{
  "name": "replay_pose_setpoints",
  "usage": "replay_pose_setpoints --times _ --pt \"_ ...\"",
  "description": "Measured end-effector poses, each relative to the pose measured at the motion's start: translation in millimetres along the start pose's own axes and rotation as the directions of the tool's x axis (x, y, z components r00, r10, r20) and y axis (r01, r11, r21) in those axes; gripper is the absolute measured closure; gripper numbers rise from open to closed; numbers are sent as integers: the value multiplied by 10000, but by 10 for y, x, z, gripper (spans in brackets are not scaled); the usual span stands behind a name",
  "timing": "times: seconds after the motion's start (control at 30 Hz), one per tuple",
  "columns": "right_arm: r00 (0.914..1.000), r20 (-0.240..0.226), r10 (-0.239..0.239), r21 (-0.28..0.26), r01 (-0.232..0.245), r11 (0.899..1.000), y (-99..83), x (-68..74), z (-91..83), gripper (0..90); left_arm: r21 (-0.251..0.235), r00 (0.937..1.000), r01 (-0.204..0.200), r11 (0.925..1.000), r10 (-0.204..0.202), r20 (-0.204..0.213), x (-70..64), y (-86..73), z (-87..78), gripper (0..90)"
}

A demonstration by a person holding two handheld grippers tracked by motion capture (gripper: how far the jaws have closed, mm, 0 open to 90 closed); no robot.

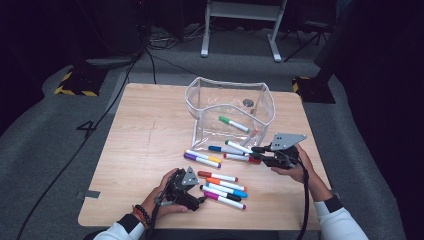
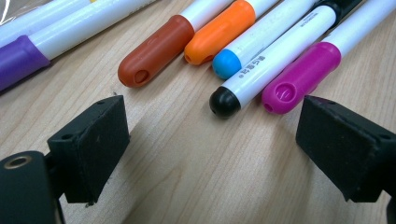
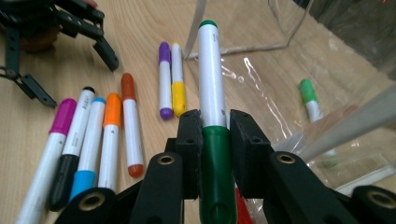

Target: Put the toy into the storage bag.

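My right gripper is shut on a dark green marker. It holds the marker by its cap, just in front of the clear plastic pouch, with the white barrel pointing away. A light green marker lies inside the pouch. My left gripper is open and low over the table. Its jaws face a row of brown, orange, blue, black and magenta markers. Nothing is between them.
Purple and yellow markers lie side by side left of the pouch mouth. A dark blue marker and a red one lie near my right gripper. Bare wooden table spreads to the left.
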State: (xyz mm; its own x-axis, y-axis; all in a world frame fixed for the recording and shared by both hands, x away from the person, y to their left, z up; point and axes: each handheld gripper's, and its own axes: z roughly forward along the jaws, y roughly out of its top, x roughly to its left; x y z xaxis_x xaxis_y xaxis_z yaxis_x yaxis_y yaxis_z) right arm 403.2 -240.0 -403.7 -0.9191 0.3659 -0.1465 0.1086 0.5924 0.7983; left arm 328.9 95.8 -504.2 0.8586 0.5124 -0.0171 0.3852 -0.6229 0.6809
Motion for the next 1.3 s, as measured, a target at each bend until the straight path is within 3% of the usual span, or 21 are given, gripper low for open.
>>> replay_pose_setpoints --times 0.43,0.7,0.97,1.13,1.3 --pt "9965 124 -830 -850 837 9929 532 -22 -345 751 2 10000 -7 10000 7 -2 0 0 0 99" --pt "9910 724 -1129 -915 1193 9886 901 -220 -455 751 1 10000 -2 10000 2 1 -1 0 -1 99" --pt "9908 1013 -902 -567 963 9937 1110 -515 -326 751 2 10000 -6 10000 6 -3 -1 -1 -1 99" --pt "9918 1049 -726 -195 750 9970 1140 -692 -178 751 -12 10000 -7 10000 7 -12 -2 -1 0 99" --pt "9948 985 -270 242 247 9994 1120 -861 -17 751 1 10000 -8 10000 8 -9 -2 -1 -1 99"
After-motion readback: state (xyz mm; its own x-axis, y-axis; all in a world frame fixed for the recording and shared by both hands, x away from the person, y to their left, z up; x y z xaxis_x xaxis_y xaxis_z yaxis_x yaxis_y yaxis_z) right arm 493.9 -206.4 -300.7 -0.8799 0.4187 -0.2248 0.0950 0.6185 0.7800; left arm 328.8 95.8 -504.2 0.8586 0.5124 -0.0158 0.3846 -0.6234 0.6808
